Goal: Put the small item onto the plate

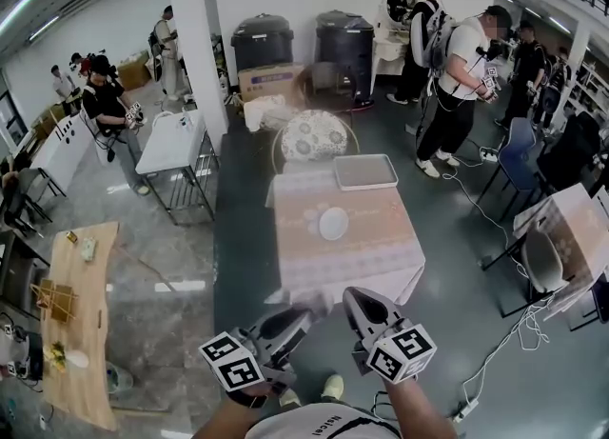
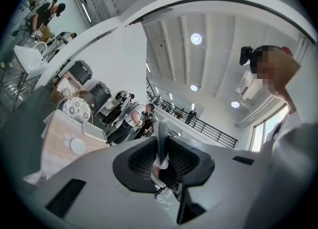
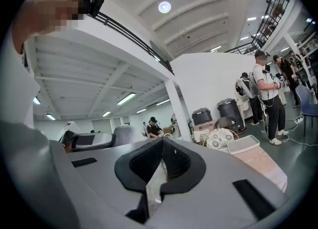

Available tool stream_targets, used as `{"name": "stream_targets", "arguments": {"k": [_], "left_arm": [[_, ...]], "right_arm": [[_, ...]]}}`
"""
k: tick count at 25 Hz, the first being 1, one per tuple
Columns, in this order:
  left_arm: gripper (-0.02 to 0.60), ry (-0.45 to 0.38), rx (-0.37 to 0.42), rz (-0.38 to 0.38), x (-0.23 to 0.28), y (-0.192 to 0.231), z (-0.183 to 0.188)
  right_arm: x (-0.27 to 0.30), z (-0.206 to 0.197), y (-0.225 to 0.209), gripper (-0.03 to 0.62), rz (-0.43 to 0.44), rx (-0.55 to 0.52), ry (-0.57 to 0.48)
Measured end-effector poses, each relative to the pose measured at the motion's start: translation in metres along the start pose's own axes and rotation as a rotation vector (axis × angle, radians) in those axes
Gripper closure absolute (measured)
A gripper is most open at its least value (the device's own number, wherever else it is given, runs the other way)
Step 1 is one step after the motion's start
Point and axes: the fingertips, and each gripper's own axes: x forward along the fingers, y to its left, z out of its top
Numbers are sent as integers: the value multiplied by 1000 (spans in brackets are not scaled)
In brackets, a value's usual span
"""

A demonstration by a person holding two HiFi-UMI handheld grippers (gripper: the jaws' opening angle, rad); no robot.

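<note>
A white plate [image 1: 333,223] lies near the middle of the pink-clothed table [image 1: 381,247]; in the left gripper view the plate [image 2: 78,145] shows far off at the left. My left gripper [image 1: 303,316] is held low in front of the table's near edge, and its jaws [image 2: 162,141] are closed on a thin grey strip-like item [image 2: 162,132] that sticks up between them. My right gripper [image 1: 351,294] hangs beside it, a little nearer the table, with its jaws [image 3: 161,144] shut and nothing between them. Both grippers are well short of the plate.
A grey tray [image 1: 365,171] sits at the table's far edge, with a round patterned seat [image 1: 314,134] behind it. Black bins [image 1: 262,39] stand at the wall. Several people stand around. Cables [image 1: 514,332] and a chair [image 1: 542,261] lie to the right, and a wooden table [image 1: 81,313] is at the left.
</note>
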Motion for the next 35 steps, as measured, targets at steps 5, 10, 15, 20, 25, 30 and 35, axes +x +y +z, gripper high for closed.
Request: {"name": "stream_targets", "arguments": {"k": [5, 10, 15, 20, 25, 30, 35], "left_arm": [[505, 2, 11, 10, 11, 1, -2], [505, -4, 21, 28, 30, 3, -4], [505, -9, 32, 48, 51, 3, -10], [505, -2, 37, 71, 62, 5, -14], [505, 12, 55, 88, 74, 16, -12], [505, 28, 49, 77, 88, 32, -7], [505, 41, 42, 59, 107, 56, 5]], "right_arm": [[-2, 5, -12, 580, 4, 0, -11], [-6, 9, -31, 580, 20, -3, -17], [-12, 15, -56, 580, 32, -3, -27], [-12, 14, -70, 580, 37, 18, -23], [-4, 13, -80, 580, 44, 10, -20], [10, 14, -95, 580, 23, 13, -15], [33, 15, -114, 580, -7, 6, -6]]}}
